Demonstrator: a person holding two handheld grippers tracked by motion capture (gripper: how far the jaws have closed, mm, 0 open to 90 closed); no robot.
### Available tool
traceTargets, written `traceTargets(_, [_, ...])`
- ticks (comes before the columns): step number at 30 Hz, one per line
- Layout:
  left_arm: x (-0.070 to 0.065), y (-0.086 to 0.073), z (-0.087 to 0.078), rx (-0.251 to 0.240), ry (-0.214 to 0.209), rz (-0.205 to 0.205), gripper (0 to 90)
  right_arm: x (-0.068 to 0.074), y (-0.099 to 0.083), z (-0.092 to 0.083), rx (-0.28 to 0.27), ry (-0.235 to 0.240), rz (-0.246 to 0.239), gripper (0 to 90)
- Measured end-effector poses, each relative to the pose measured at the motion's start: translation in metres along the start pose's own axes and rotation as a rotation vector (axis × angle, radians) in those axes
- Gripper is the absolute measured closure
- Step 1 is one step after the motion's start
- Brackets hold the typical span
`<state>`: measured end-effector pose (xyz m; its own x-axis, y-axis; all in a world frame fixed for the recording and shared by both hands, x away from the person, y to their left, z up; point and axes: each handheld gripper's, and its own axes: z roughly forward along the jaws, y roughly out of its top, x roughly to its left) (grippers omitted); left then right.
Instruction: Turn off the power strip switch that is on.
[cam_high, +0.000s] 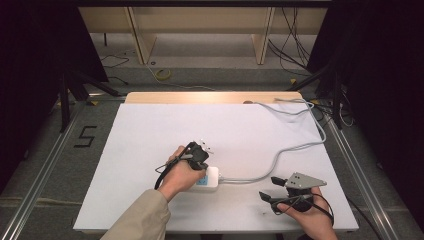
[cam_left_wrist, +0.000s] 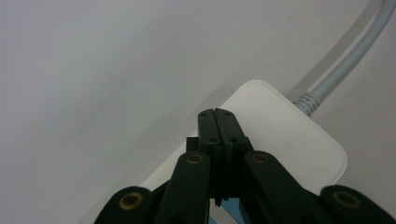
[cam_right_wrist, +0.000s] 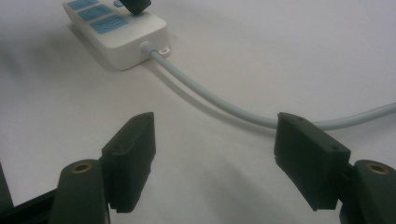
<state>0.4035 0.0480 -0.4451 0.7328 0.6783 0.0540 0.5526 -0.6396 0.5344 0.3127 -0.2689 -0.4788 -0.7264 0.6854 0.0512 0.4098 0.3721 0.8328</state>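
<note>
A white power strip (cam_high: 210, 178) with blue sockets lies at the front middle of the white table (cam_high: 150, 135). Its grey cable (cam_high: 280, 155) runs right and then back off the table. My left gripper (cam_high: 199, 162) is over the strip with both jaws pressed together and nothing between them. In the left gripper view the shut tips (cam_left_wrist: 217, 114) hover over the strip's end (cam_left_wrist: 280, 135) beside the cable (cam_left_wrist: 345, 60). My right gripper (cam_high: 270, 188) rests to the right of the strip, open. In the right gripper view it (cam_right_wrist: 215, 135) faces the cable (cam_right_wrist: 210, 100) and the strip (cam_right_wrist: 116, 32).
A wooden strip (cam_high: 210, 97) edges the table's far side. Loose cables (cam_high: 330, 107) lie on the floor at the back right. Metal rails (cam_high: 45, 165) flank the table, and a "5" mark (cam_high: 86, 136) is on the floor at left.
</note>
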Motion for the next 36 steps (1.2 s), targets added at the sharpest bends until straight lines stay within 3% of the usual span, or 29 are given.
traceTargets(19, [-0.0001,-0.0001,0.0001,-0.003,0.004,0.000,89.9,0.0001,-0.0001,-0.0002,0.000,0.000,0.001,30.3])
traceTargets(24, [-0.0004,-0.0003,-0.0014,-0.044,0.015,-0.021,89.9,0.0002,-0.0001,-0.0003,0.000,0.001,0.001,30.3])
traceTargets(30, [0.0014,-0.0019,-0.0029,-0.039,0.011,-0.007,89.8,0.0000,-0.0001,-0.0003,-0.001,0.001,0.001,30.3])
traceTargets(36, [0.0029,-0.0046,-0.0093,-0.109,0.008,-0.014,89.5,0.0001,-0.0001,-0.0004,-0.001,0.000,0.007,30.3])
